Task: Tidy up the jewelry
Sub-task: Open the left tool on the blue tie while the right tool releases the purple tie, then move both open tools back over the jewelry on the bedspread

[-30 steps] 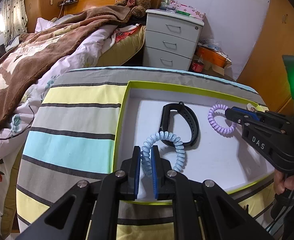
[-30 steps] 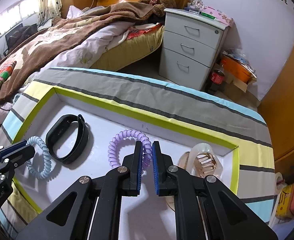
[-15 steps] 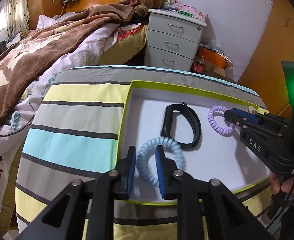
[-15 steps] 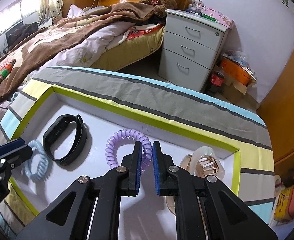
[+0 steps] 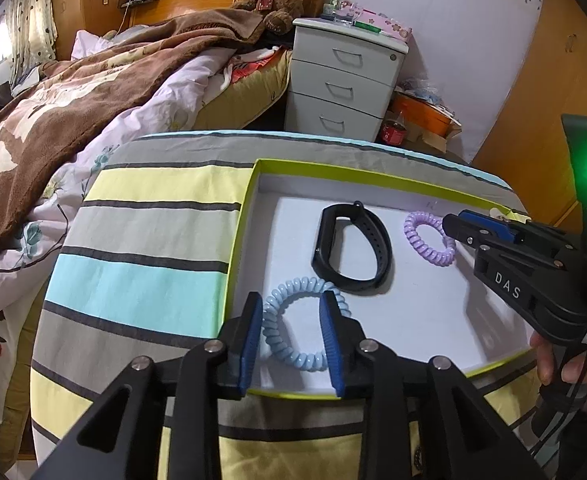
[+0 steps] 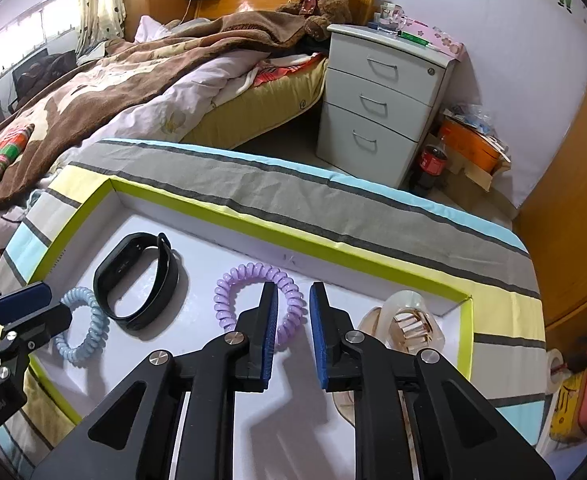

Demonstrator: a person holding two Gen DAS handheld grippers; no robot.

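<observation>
A green-rimmed white tray (image 5: 249, 208) lies on a striped cloth. Inside it, a light blue coil bracelet (image 5: 293, 356) rests flat between the pads of my left gripper (image 5: 291, 308), whose jaws are opening and no longer press it. A black smart band (image 5: 351, 248) lies just beyond. In the right wrist view, my right gripper (image 6: 293, 296) is opening over the right side of a purple coil bracelet (image 6: 229, 292), which lies loose on the tray floor (image 6: 197, 248). A clear peach hair claw (image 6: 409, 324) sits right of it.
The striped cloth (image 5: 141, 280) covers a round table. A bed with a brown blanket (image 5: 93, 92) is to the left and a white nightstand (image 5: 345, 84) stands behind. A hand (image 5: 553, 360) holds the right gripper's handle. A tape roll (image 6: 553, 364) sits at the right edge.
Both grippers' jaws have parted. The blue coil, pinched a second ago, has sprung round and lies flat in the tray. The purple coil has been let go too.
</observation>
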